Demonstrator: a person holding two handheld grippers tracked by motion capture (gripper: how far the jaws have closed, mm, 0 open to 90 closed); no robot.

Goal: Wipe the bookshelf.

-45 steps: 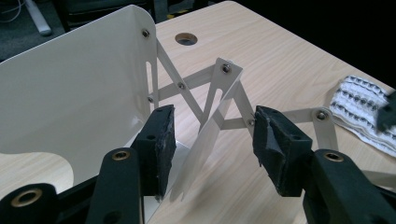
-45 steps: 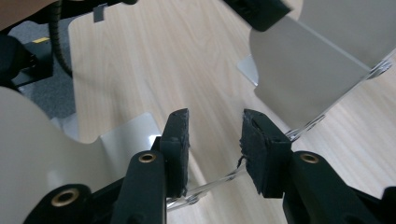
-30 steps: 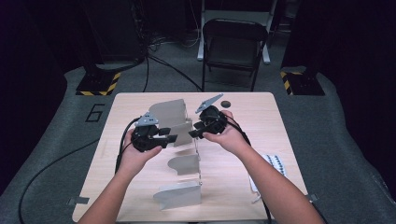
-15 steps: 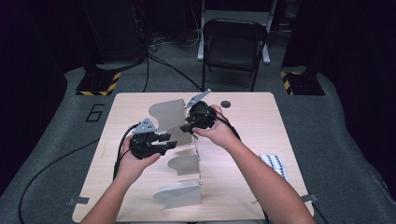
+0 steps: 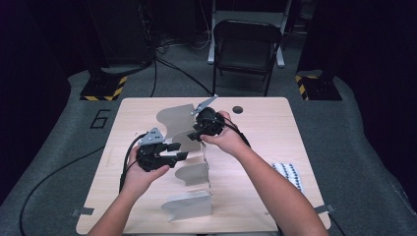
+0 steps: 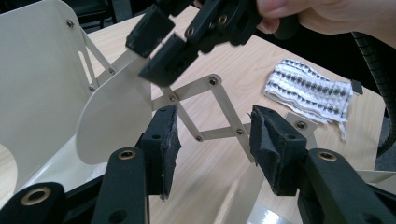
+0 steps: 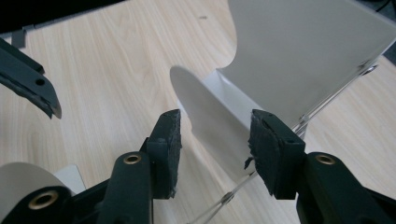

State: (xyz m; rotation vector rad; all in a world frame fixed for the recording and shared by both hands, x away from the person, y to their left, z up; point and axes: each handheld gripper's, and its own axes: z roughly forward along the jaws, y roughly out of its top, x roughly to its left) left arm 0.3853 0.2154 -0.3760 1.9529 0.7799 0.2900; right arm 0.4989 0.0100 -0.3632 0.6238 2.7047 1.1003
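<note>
Metal dividers (image 5: 189, 174) of an expanding file rack stand in a row down the middle of the high view, joined by thin scissor links (image 6: 205, 109), and both grippers are at this rack. The left gripper (image 5: 173, 151) sits at centre left of the high view. Its jaws have just been opening, and in the left gripper view they stand apart with the crossing links between them; the pads (image 6: 166, 140) do not press on the metal. The right gripper (image 5: 195, 135) is just above the centre of the high view, at the upper part of the rack. Its jaws have been closing a little, yet in the right gripper view the rounded edge of one white divider (image 7: 210, 116) lies between the two pads (image 7: 268, 147) with a gap on each side, so nothing is gripped there. In the left gripper view the right gripper comes in from the top centre, its jaws near the same links.

The rack rests on a light wooden table (image 5: 265, 128). A patterned cloth (image 5: 290, 174) lies at the right edge of the table, well apart from the rack. A small dark round thing (image 5: 238, 109) lies near the far edge. Behind the table stands a dark folding chair (image 5: 246, 46).
</note>
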